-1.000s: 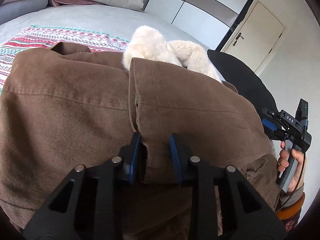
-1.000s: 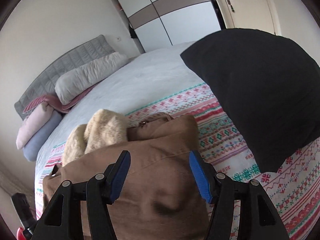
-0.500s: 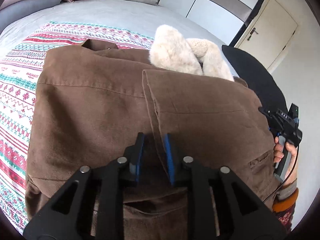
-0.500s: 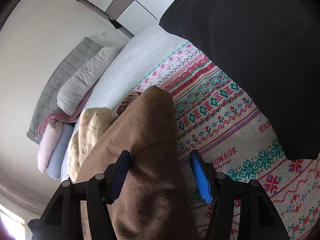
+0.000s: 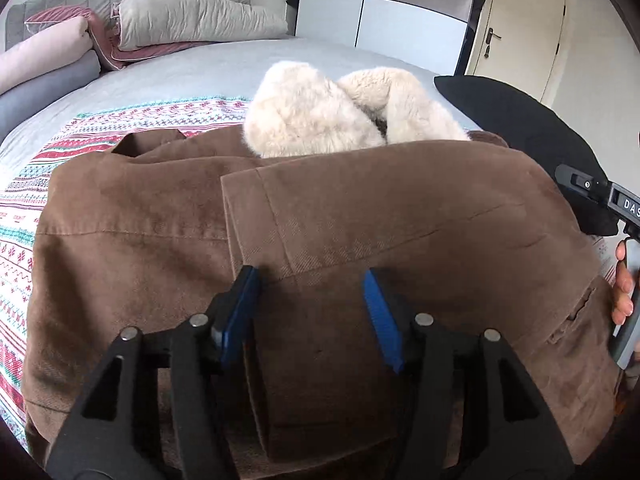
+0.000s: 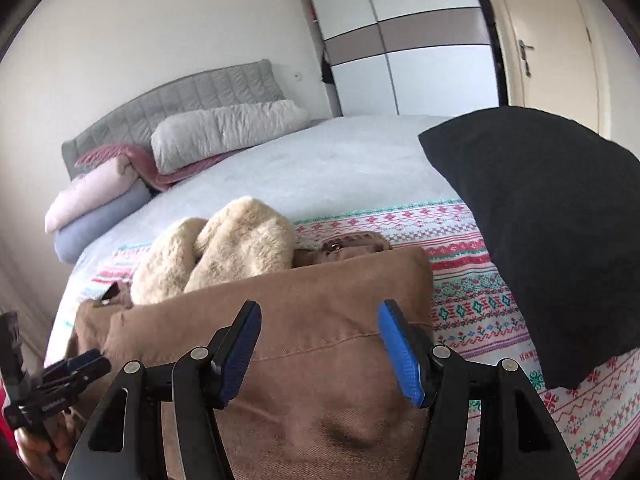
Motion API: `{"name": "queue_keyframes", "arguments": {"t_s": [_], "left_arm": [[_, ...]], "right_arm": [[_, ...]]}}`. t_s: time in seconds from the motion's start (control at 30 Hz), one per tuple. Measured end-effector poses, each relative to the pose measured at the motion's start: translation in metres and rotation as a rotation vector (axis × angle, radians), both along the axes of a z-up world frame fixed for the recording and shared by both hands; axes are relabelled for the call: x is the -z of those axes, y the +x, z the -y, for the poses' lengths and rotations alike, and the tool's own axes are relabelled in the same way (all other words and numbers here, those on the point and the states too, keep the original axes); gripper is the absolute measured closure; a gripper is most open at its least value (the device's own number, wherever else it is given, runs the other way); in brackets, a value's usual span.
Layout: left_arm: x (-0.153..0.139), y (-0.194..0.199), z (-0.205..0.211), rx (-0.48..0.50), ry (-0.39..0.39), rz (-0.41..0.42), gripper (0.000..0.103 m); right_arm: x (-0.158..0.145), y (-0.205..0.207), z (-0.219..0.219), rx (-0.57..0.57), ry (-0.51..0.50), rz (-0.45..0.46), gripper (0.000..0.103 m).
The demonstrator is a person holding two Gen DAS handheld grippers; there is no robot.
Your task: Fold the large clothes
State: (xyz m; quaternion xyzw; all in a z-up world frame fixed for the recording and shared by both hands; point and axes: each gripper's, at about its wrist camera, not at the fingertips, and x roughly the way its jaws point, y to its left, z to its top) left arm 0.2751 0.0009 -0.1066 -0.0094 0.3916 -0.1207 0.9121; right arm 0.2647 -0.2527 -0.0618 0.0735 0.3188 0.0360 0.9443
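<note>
One brown coat [image 5: 360, 216] lies folded on the bed [image 5: 192, 68], on top of one patterned blanket [image 5: 24, 216]. The coat fabric is a matte, suede-like twill with visible stitched seams. One sleeve [image 5: 400, 208] is laid across the body of the coat, its cuff edge square and flat. One slit pocket [image 5: 576, 312] shows near the coat's right edge. The collar is one cream fur trim [image 5: 312, 120], thick and fluffy, bunched into two rounded lobes at the far side of the coat.

Two tools are in use. The left tool [image 5: 310, 308] hovers over the sleeve with its jaws opening; the sleeve fabric lies under the gap, but the blue ribbed pads do not press on it, so the tool is released. The right tool [image 6: 320, 348] is over the coat's right-hand fold with its jaws spread wide and nothing gripped; it is also released. In the left wrist view, one hand [image 5: 624, 288] holds the right tool's grey handle at the frame edge.

The blanket is woven, with red, green and white bands of geometric motifs. One black garment [image 6: 540, 232], smooth and dark, lies on the blanket just right of the coat.

At the head of the bed: one grey quilted headboard [image 6: 180, 104], one grey crinkled pillow [image 6: 228, 132], one pink bolster [image 6: 92, 192], one blue-grey bolster [image 6: 104, 220], and one folded pink throw [image 6: 132, 160]. Beyond stand one wardrobe [image 6: 400, 48] with flat white and taupe panels and one cream door [image 6: 548, 40].
</note>
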Motion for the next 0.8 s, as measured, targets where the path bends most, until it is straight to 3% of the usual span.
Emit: {"name": "queue_keyframes", "arguments": {"t_s": [0.07,0.13,0.23,0.33,0.47,0.6,0.73,0.8], "left_arm": [[0.000,0.000,-0.003,-0.003,-0.013,-0.004,0.041],[0.000,-0.001,-0.007,0.006,-0.042,-0.007,0.038],[0.000,-0.001,-0.009,0.014,-0.058,-0.007,0.035],[0.001,-0.003,-0.007,0.035,-0.066,-0.013,0.016],[-0.001,-0.002,-0.001,0.064,-0.064,-0.035,0.007],[-0.013,-0.005,-0.002,0.038,-0.039,-0.112,0.006],[-0.034,-0.030,-0.018,0.042,-0.115,-0.146,0.006],[-0.043,-0.048,-0.026,0.035,-0.129,-0.159,0.006]], "right_arm": [[0.021,0.014,-0.008,0.017,-0.040,-0.125,0.041],[0.047,0.027,-0.003,0.035,-0.011,-0.247,0.041],[0.051,0.025,-0.005,0.039,-0.037,-0.235,0.040],[0.053,0.022,-0.015,0.036,-0.103,-0.223,0.036],[0.054,0.020,-0.016,0.017,-0.098,-0.212,0.028],[0.040,0.012,-0.017,0.048,-0.082,-0.263,0.025],[0.005,-0.020,-0.013,0.000,0.051,-0.256,0.022],[-0.011,-0.040,-0.011,0.009,0.053,-0.256,0.020]]}}
